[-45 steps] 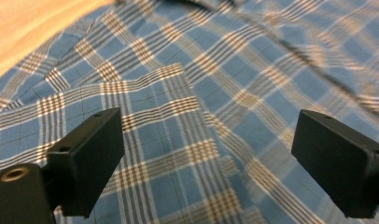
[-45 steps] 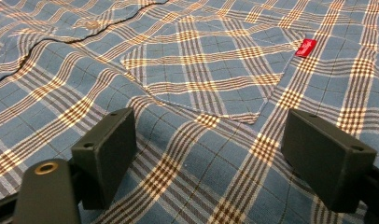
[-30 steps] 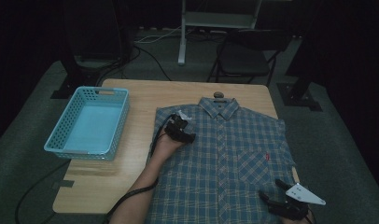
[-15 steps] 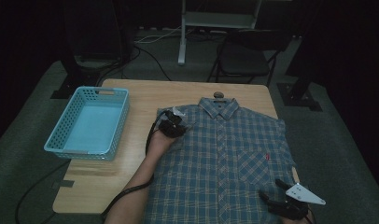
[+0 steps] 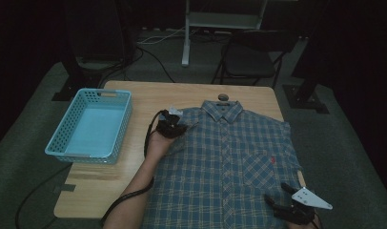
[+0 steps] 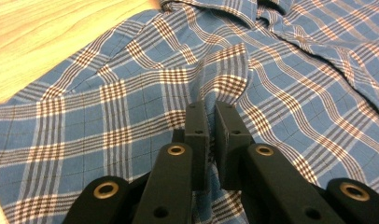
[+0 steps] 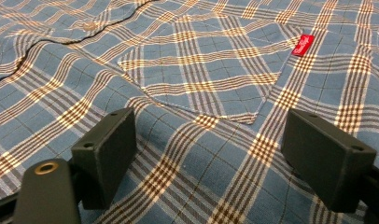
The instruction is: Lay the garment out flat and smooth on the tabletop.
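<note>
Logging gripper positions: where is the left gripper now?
High view: left gripper at the plaid shirt's left shoulder, right of the blue basket, pinching fabric.

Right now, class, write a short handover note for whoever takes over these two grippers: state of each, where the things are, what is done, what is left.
Left gripper: shut on a pinch of the plaid shirt near its shoulder.
Right gripper: open, low over the shirt's hem below the chest pocket.
Shirt lies flat, front up, collar away from the person; blue basket sits empty to its left.
Done: no fold yet.
Left: probably folding, perhaps into the basket.
</note>
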Tool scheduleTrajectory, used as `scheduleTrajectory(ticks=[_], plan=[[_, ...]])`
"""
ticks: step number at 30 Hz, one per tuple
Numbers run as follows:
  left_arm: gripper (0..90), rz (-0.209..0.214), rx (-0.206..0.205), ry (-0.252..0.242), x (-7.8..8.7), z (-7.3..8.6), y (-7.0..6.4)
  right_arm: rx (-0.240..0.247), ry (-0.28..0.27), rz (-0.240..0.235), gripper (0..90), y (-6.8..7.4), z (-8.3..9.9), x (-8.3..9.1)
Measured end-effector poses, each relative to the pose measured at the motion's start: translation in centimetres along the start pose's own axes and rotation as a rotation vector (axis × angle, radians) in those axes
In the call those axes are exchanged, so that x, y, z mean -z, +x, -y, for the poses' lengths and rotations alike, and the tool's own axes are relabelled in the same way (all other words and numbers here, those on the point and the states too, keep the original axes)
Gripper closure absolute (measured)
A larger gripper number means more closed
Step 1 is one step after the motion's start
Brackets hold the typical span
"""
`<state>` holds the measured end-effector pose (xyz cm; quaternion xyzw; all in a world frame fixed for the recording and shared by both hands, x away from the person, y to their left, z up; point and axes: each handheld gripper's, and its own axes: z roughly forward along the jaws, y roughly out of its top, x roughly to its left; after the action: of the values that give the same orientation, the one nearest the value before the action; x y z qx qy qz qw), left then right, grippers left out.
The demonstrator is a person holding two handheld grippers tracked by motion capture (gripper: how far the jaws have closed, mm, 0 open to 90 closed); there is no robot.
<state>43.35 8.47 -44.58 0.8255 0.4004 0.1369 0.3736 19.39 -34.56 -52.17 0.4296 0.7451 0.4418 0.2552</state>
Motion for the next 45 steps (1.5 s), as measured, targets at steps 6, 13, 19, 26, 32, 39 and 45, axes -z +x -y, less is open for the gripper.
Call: scheduleTrajectory(ticks=[6, 13, 19, 26, 32, 39, 45], plan=[[86.9, -0.054, 0.053, -0.052, 2.0, 0.2, 1.4, 0.000, 0.001, 0.000, 17.4, 0.0, 0.0, 0.0], [86.6, -0.140, 0.089, -0.082, 5.1, 0.6, 3.5, -0.001, 0.001, 0.002, 17.4, 0.0, 0.0, 0.0], [86.5, -0.229, 0.099, -0.058, 7.5, 1.3, 5.1, -0.002, 0.001, 0.003, 17.4, 0.0, 0.0, 0.0], [66.4, -0.483, 0.093, 0.007, 10.1, 2.4, 6.2, -0.006, 0.002, 0.006, 17.4, 0.0, -0.1, 0.0], [47.3, -0.474, 0.170, -0.006, 11.6, 3.5, 7.1, -0.008, 0.003, 0.007, 17.4, 0.0, -0.1, -0.1], [40.4, -0.376, 0.238, -0.038, 12.5, 5.0, 7.4, -0.009, 0.003, 0.009, 17.4, 0.0, -0.1, -0.1], [31.4, -0.330, 0.259, -0.060, 13.0, 5.8, 6.9, -0.010, 0.002, 0.009, 17.4, 0.1, -0.1, -0.1]])
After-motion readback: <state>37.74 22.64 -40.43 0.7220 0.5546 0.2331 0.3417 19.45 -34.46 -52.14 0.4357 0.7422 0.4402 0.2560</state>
